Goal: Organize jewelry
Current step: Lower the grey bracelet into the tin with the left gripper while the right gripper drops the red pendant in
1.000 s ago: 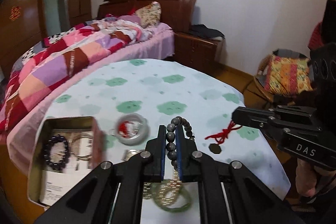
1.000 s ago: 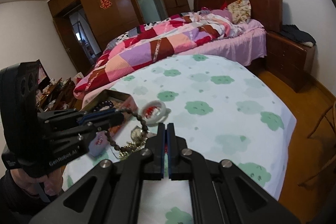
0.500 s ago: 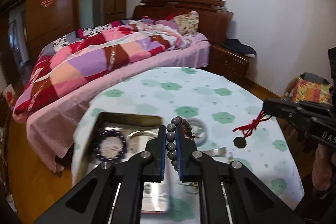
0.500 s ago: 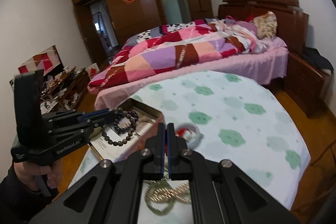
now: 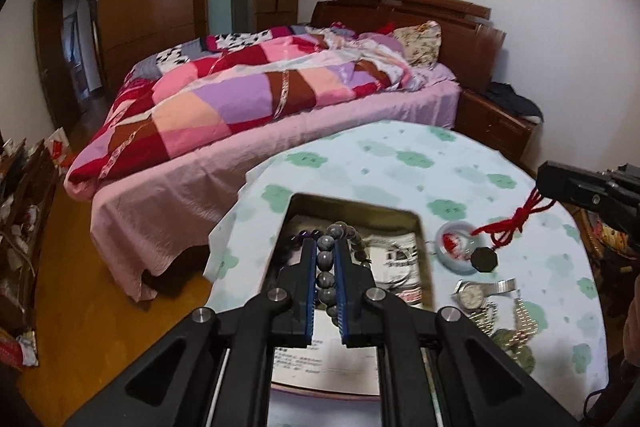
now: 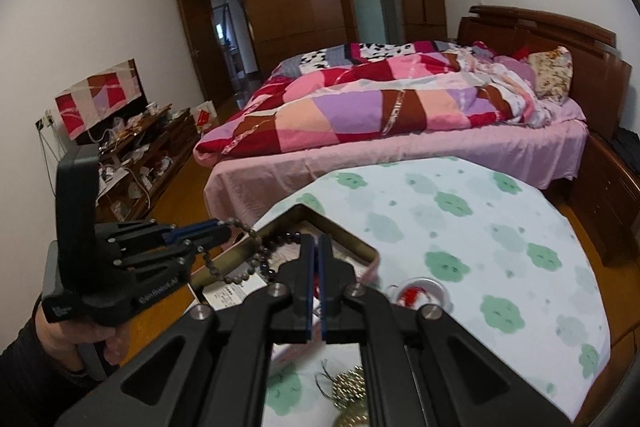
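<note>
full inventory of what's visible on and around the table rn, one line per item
metal tin: 1, brassy, open, on table by the near-left edge
dark bead bracelet: 1, grey-brown, clamped in left gripper, hanging over tin
purple bead bracelet: 1, inside tin
printed paper: 1, white, lining tin
red cord pendant: 1, red cord with dark octagonal charm, dangling from right gripper
pale bangle: 1, whitish with red inside, on table right of tin
wristwatch: 1, silver, on table
gold chain pile: 1, near table edge
tablecloth: 1, pale with green clouds
bed: 1, pink patchwork quilt, behind table
left gripper: 1, black, shut
right gripper: 1, black, shut
</note>
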The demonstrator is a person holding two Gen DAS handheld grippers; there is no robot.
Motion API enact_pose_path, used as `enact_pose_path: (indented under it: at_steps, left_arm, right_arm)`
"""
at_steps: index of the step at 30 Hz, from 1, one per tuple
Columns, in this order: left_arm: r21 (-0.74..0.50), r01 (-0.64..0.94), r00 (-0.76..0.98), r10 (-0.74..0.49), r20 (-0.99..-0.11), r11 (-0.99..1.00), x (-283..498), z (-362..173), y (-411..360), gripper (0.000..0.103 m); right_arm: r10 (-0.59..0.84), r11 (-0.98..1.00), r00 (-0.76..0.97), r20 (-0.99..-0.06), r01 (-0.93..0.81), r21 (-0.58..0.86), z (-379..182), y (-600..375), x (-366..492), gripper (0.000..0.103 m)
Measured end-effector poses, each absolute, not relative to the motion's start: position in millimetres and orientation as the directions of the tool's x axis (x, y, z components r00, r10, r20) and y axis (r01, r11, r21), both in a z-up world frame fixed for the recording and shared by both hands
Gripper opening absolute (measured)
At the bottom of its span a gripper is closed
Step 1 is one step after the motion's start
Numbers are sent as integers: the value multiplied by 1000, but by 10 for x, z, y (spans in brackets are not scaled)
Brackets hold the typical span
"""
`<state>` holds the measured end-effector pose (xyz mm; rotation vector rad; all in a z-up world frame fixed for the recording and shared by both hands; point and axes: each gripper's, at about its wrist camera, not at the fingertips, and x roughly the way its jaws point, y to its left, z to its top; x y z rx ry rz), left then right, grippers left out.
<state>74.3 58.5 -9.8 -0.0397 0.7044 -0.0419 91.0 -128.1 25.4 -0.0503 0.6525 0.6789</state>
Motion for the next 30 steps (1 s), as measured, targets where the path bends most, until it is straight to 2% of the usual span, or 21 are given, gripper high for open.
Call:
enact_pose_path:
  at_steps: [16, 30]
  left_arm:
    - [-54, -28, 704, -18, -710, 998, 901, -493, 796, 8]
    - [-61, 1, 688, -45, -724, 998, 920, -582, 743, 8]
  right_arm:
    - [532, 763, 476, -700, -628, 153, -349, -705, 1034, 3]
    - [513, 770, 440, -738, -616, 168, -571, -675, 1083, 7]
